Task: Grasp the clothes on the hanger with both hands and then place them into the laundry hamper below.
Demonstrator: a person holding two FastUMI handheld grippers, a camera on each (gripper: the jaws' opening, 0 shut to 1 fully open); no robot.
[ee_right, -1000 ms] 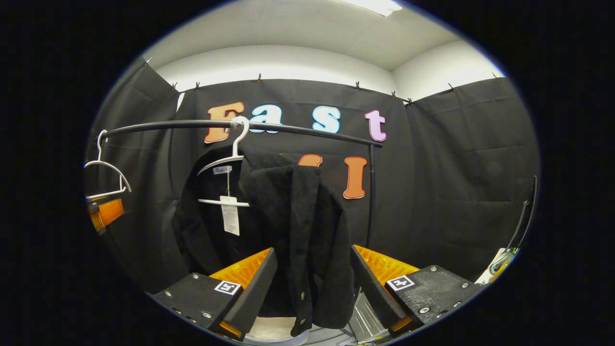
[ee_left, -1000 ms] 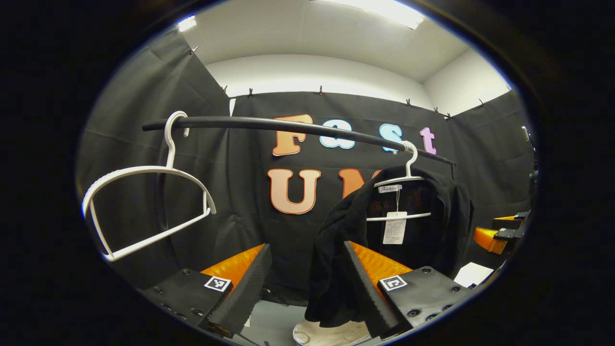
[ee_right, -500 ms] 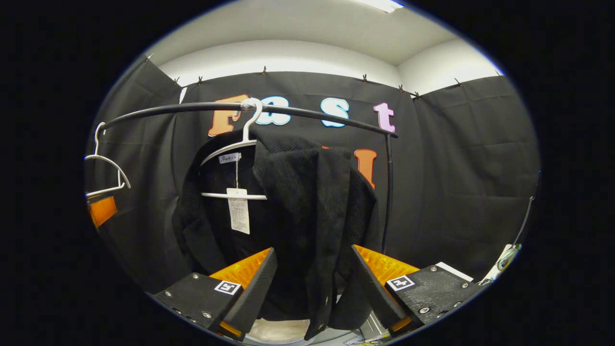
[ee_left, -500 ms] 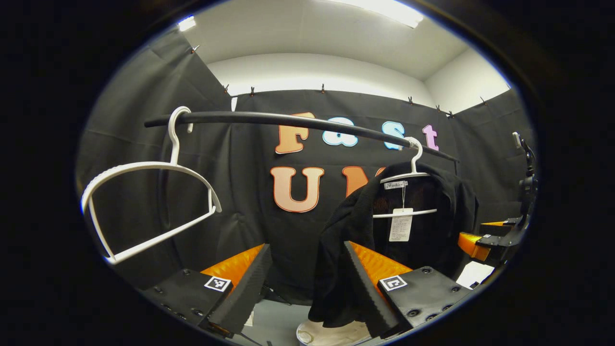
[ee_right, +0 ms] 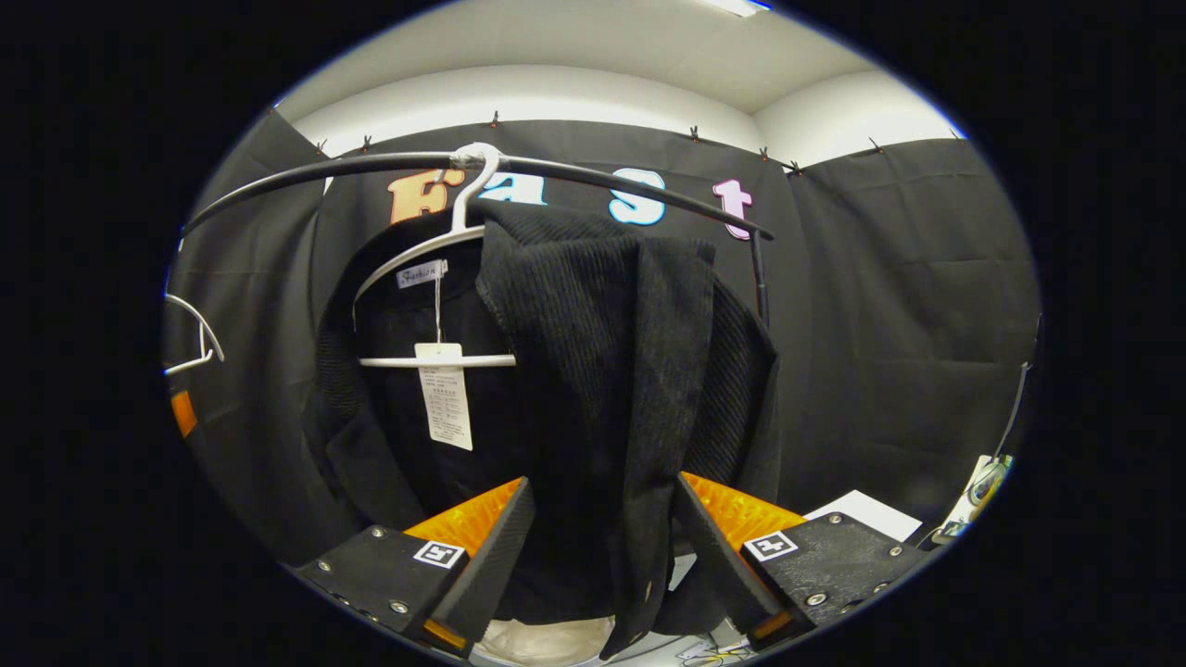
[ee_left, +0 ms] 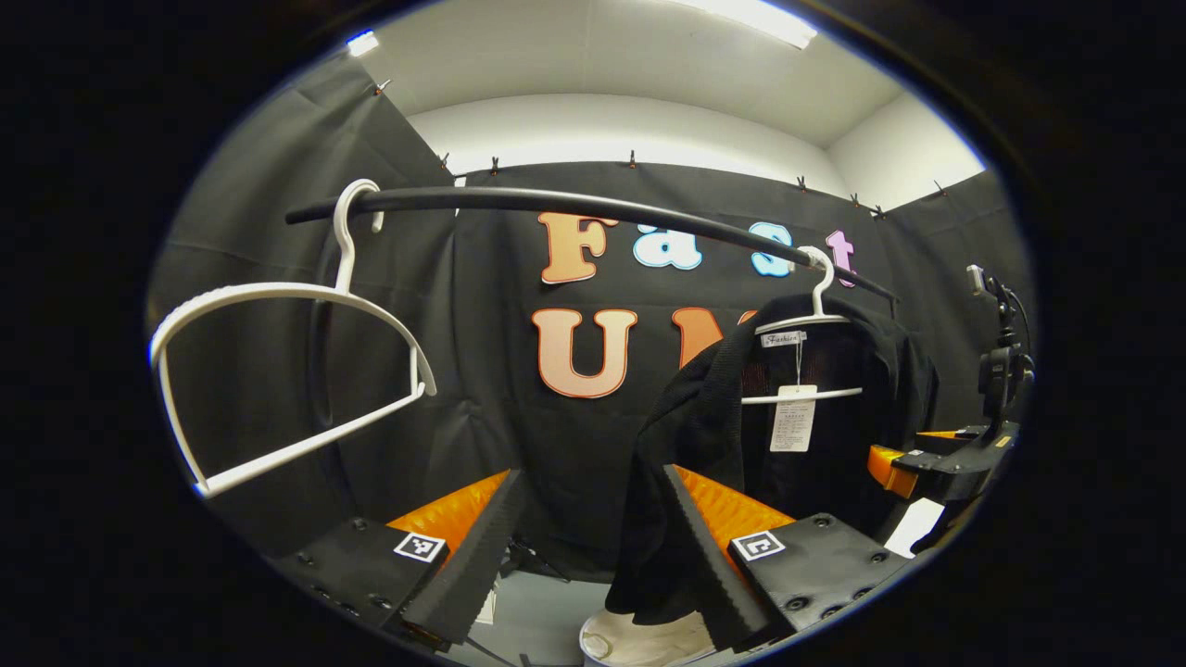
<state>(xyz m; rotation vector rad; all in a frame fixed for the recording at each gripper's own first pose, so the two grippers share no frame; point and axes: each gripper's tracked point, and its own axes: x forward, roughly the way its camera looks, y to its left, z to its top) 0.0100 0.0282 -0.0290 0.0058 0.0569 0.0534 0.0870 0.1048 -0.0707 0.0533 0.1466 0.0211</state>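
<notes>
Left gripper view first: left tool fingers spread wide, nothing between them but booth cloth and floor. Black jacket hangs on a white hanger from the black rail, and it lies off to the tool's right, not on its centre line; its near hem drapes just behind the tool's right-hand finger, not pinched. An empty white hanger hangs on the rail to the left, well apart from the garment. Rim of the pale hamper sits low, under the jacket's hem. Farther right in this view the other tool is near the jacket's far side. Right gripper view next: right tool also spread apart, gripping nothing, but here the jacket hangs dead ahead, its front panel falling straight down between the two fingers; contact cannot be told. Garment's long axis is vertical, top at the hanger, hem down by the pale hamper showing between the finger bases. Judgement: right tool is nearer and already lined up, so it could close on the front panel as is; left tool needs to shift toward its right before it can close on the other side.
</notes>
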